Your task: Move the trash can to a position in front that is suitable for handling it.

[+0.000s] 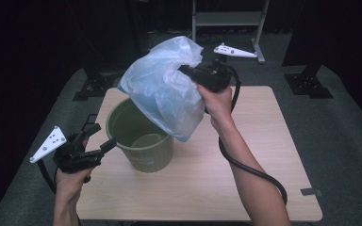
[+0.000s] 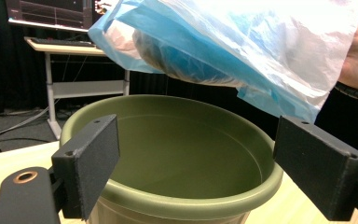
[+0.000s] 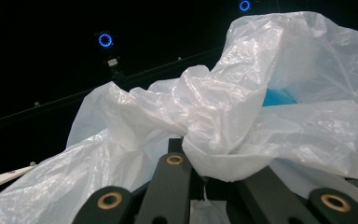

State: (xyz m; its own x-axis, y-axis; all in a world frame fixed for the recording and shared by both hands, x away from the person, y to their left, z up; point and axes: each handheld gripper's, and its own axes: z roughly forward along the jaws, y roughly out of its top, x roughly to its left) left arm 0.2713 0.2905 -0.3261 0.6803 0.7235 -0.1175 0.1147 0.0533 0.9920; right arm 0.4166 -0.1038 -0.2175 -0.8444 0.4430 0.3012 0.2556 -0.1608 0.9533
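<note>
The left gripper (image 1: 104, 137) stands wide open at the green bin's (image 1: 141, 136) rim, while the right gripper (image 1: 187, 70) clamps a plastic bag (image 1: 165, 89) above it.

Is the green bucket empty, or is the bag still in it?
Empty: the green bucket shows bare inside, and the plastic bag hangs above it.

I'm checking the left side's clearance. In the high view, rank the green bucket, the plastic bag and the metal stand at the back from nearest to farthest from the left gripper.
1. Green bucket, right beside the left gripper.
2. Plastic bag, held above the bucket.
3. Metal stand, beyond the table.
</note>
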